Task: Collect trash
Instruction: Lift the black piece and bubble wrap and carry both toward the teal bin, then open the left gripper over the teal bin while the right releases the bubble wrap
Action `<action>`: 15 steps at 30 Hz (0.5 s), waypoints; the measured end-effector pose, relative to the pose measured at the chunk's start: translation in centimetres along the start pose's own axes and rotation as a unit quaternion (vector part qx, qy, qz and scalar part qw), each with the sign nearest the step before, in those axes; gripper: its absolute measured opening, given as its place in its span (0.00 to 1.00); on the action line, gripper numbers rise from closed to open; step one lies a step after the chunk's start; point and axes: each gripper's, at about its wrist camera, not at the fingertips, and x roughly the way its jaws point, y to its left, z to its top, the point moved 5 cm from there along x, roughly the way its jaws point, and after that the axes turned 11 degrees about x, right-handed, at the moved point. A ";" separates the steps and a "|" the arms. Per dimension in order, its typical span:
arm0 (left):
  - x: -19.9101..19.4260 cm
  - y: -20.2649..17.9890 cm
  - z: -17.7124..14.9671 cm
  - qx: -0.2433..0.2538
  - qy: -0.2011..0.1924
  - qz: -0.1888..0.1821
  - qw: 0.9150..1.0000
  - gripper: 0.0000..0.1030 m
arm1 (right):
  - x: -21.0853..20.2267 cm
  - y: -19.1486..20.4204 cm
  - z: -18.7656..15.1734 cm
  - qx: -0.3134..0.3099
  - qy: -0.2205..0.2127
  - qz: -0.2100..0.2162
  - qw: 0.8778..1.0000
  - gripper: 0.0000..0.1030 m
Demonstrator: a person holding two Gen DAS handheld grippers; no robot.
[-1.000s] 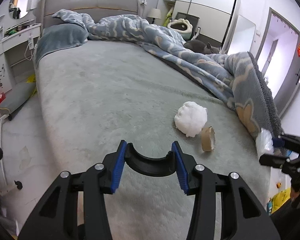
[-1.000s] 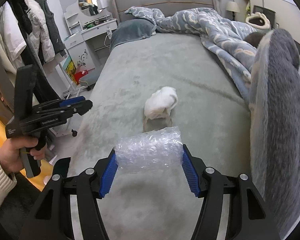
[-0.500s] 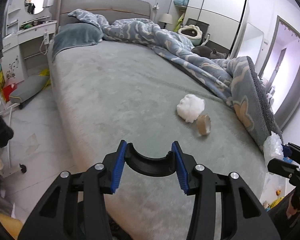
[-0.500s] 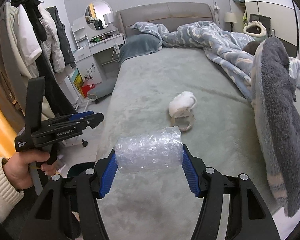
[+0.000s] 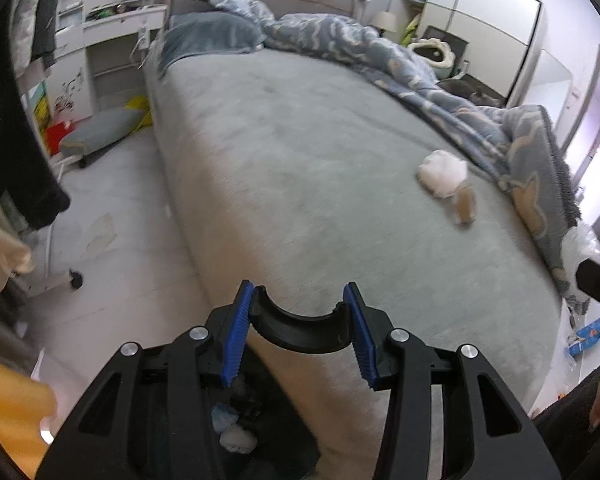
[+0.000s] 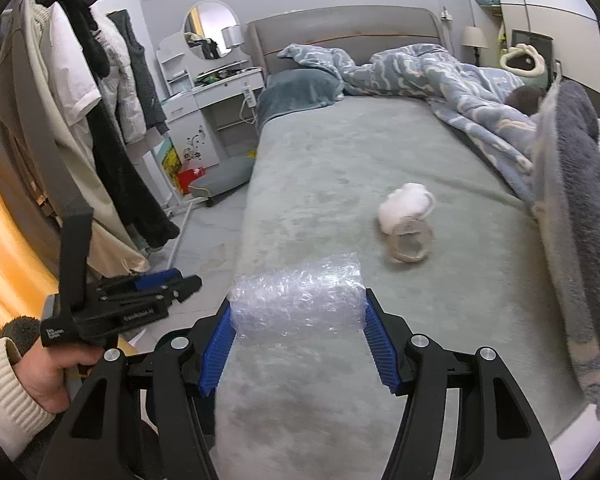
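My right gripper [image 6: 298, 310] is shut on a wad of clear bubble wrap [image 6: 298, 300], held above the foot corner of the grey bed [image 6: 340, 168]. The wad also shows at the right edge of the left wrist view [image 5: 580, 246]. A white crumpled tissue ball [image 6: 406, 204] and an empty tape roll [image 6: 410, 242] lie together on the bed, also in the left wrist view: the ball [image 5: 442, 170], the roll [image 5: 465, 208]. My left gripper [image 5: 300, 312] is open and empty, off the bed's corner, above a dark bin with trash [image 5: 236, 428].
A blue patterned duvet [image 6: 480, 92] is bunched along the bed's far side. A clothes rack with coats [image 6: 100, 120] and a white dresser [image 6: 204, 108] stand left of the bed. A grey cushion [image 5: 100, 130] lies on the floor.
Both grippers have pulled back from the bed toward its foot corner. The left gripper now hangs past the bed edge over the bin. The right keeps its hold on the bubble wrap.
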 end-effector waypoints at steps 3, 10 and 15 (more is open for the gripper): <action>0.2 1.1 -0.9 -0.009 0.015 0.009 1.000 0.48 | 0.8 1.0 -0.1 -0.003 0.007 0.008 1.000 0.60; 1.0 3.6 -3.4 -0.043 0.057 0.020 0.997 0.48 | 2.0 3.2 -0.4 -0.009 0.013 0.021 1.000 0.60; 1.3 4.7 -5.1 -0.049 0.077 0.027 0.995 0.48 | 3.1 5.1 -0.9 -0.020 0.025 0.031 0.999 0.60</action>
